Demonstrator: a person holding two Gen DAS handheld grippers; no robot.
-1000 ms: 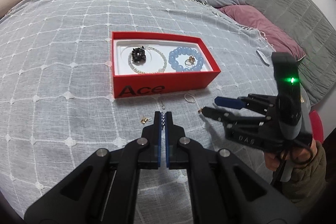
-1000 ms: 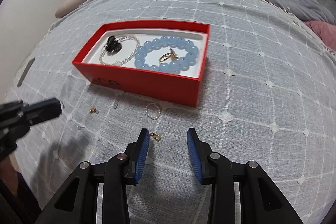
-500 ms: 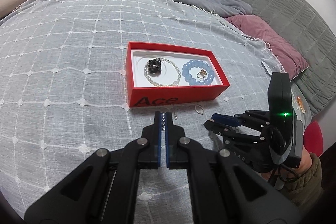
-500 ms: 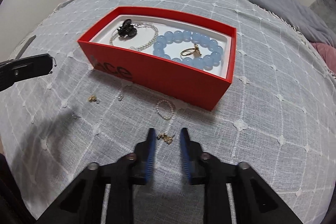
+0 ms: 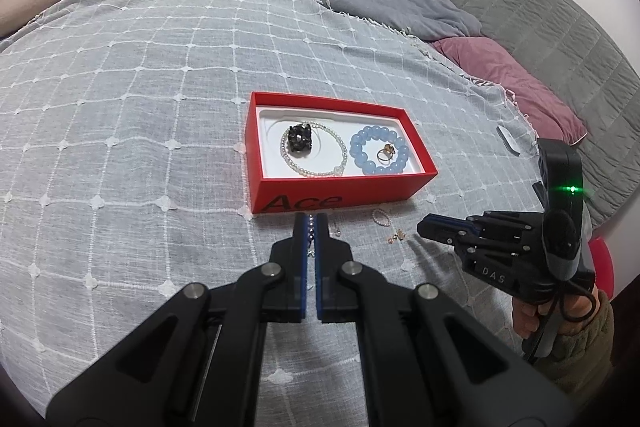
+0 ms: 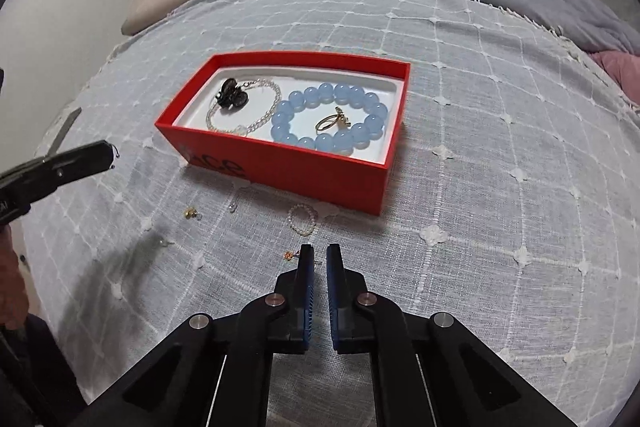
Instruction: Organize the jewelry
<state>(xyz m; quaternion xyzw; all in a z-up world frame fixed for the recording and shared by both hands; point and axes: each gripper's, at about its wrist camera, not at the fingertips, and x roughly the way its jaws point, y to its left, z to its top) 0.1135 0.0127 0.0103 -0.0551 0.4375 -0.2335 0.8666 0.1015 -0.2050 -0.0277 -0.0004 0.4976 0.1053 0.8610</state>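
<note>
A red box [image 5: 340, 198] [image 6: 280, 167] on the bed holds a blue bead bracelet [image 5: 379, 151] [image 6: 330, 119], a gold ring [image 5: 386, 153] [image 6: 332, 121], a pearl bracelet [image 5: 316, 151] and a black ornament [image 5: 300, 139] [image 6: 232, 95]. My left gripper [image 5: 311, 223] is shut on a small beaded earring [image 5: 310, 227], held above the cloth just before the box. My right gripper [image 6: 317, 255] [image 5: 428, 227] is shut on a small gold earring [image 6: 290, 255] at cloth level. A small pearl ring [image 6: 303, 219] [image 5: 381, 217] lies before the box.
Another gold earring [image 6: 191, 213] and a tiny clear piece [image 6: 233, 205] lie on the grey checked cloth [image 6: 480, 187] left of the pearl ring. Pillows and a grey quilt [image 5: 540, 27] lie at the far and right sides.
My right gripper has closed from wide open onto the gold earring. My left gripper, staying shut on the beaded earring, has risen and pulled back from the cloth.
</note>
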